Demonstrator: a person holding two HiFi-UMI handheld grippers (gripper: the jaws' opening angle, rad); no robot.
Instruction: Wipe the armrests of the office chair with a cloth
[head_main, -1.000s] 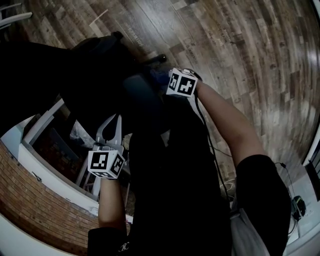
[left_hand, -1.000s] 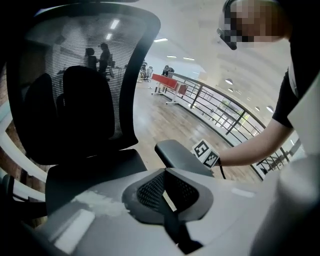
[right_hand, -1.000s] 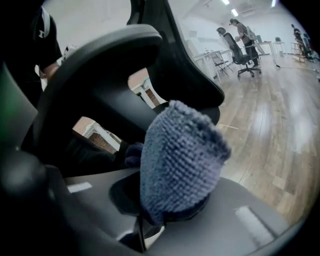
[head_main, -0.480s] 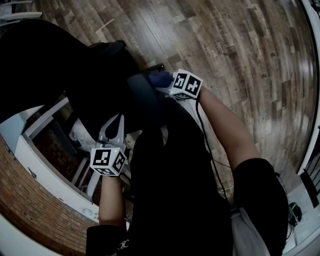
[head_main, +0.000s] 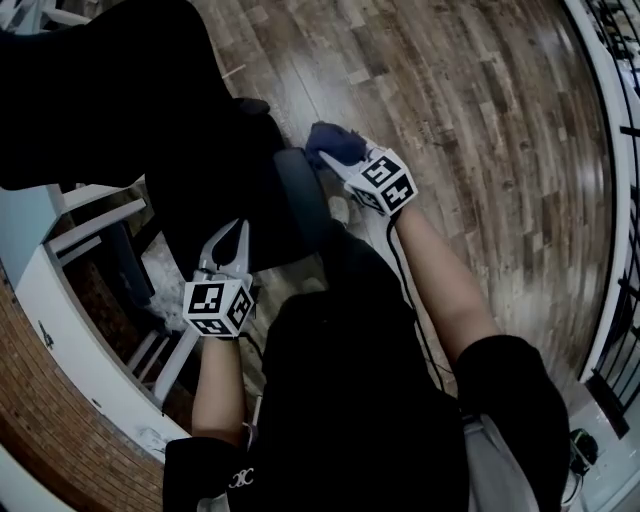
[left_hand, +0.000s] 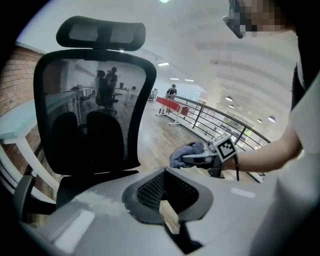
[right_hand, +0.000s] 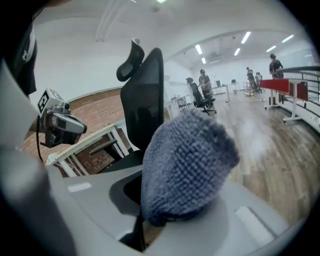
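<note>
The black office chair (head_main: 130, 100) fills the upper left of the head view, with its dark padded armrest (head_main: 300, 200) running toward me. My right gripper (head_main: 350, 163) is shut on a blue-grey cloth (head_main: 333, 143), which sits at the armrest's far end; whether it touches is unclear. That cloth (right_hand: 187, 165) bulges over the jaws in the right gripper view and hides them. My left gripper (head_main: 238, 228) hovers left of the armrest by the seat, its fingers closed together on nothing. The left gripper view faces the mesh chair back (left_hand: 95, 110) and the cloth (left_hand: 187, 154).
White desk frames (head_main: 90, 230) and a brick wall (head_main: 40, 420) lie at the left, close behind the chair. Wooden floor (head_main: 480, 120) spreads to the right, bounded by a railing (head_main: 615, 250). A black cable (head_main: 415, 310) trails along the right forearm.
The right gripper and cloth have slid along the armrest to its far end, and the cloth shows more fully. The left gripper has held its place beside the seat.
</note>
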